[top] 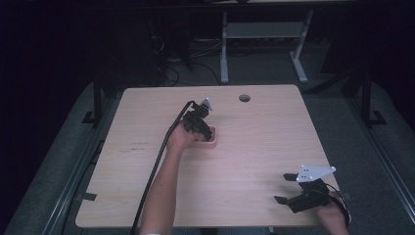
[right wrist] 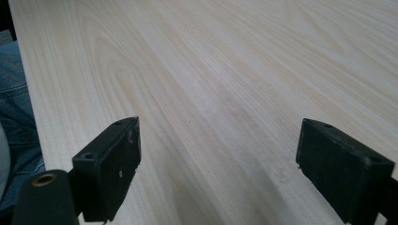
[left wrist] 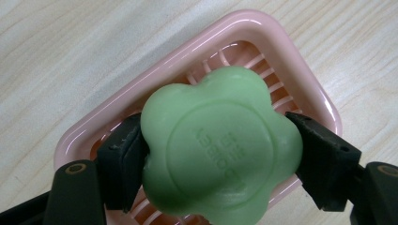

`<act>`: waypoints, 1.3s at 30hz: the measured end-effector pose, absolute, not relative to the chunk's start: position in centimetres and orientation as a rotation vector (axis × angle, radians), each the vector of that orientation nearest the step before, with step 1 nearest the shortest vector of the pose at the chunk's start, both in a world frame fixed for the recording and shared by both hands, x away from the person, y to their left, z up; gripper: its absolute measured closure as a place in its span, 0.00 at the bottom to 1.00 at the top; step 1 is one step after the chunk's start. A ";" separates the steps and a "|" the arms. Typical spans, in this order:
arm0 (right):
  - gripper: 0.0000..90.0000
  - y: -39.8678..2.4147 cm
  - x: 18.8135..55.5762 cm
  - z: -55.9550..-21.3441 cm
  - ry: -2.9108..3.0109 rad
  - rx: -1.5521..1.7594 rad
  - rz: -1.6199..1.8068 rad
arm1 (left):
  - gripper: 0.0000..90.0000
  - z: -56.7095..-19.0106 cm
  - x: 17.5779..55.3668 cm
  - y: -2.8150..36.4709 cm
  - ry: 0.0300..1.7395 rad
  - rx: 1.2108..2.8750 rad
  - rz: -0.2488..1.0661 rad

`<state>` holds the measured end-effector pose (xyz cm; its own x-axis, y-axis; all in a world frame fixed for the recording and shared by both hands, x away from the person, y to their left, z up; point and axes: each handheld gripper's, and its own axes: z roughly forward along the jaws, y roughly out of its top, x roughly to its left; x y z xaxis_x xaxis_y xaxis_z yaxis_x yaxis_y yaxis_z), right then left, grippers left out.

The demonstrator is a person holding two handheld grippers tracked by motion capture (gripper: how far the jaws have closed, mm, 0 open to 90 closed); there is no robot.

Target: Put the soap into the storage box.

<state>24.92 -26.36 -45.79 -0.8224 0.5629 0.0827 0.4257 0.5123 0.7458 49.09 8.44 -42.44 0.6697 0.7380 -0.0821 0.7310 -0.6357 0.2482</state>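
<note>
The left gripper (left wrist: 220, 154) clamps the green soap (left wrist: 218, 145) between both jaws, directly over the pink dish (left wrist: 263, 28). The left gripper view resolves the soap's flower shape and the dish's slats; in the high view the hand (top: 180, 138) covers the soap. The right gripper (top: 288, 188) rests well to the right of the dish, near the table's (top: 254, 147) front edge, jaws spread and holding nothing.

A dim lab or workroom (floor cables (top: 169, 73), bare wooden table (top: 254, 161), carpet).
</note>
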 end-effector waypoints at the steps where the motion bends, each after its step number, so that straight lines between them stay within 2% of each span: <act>1: 0.15 -26.4 24.9 -45.8 2.581 0.852 1.201 | 0.29 -42.4 49.1 8.4 1.176 2.627 0.041; 24: 0.15 -26.3 24.9 -45.8 2.581 0.856 1.199 | 0.26 -39.0 47.6 9.3 1.071 2.560 0.118; 39: 0.15 -27.1 24.9 -45.7 2.556 0.888 1.207 | 0.26 -38.6 46.6 9.4 1.003 2.560 0.092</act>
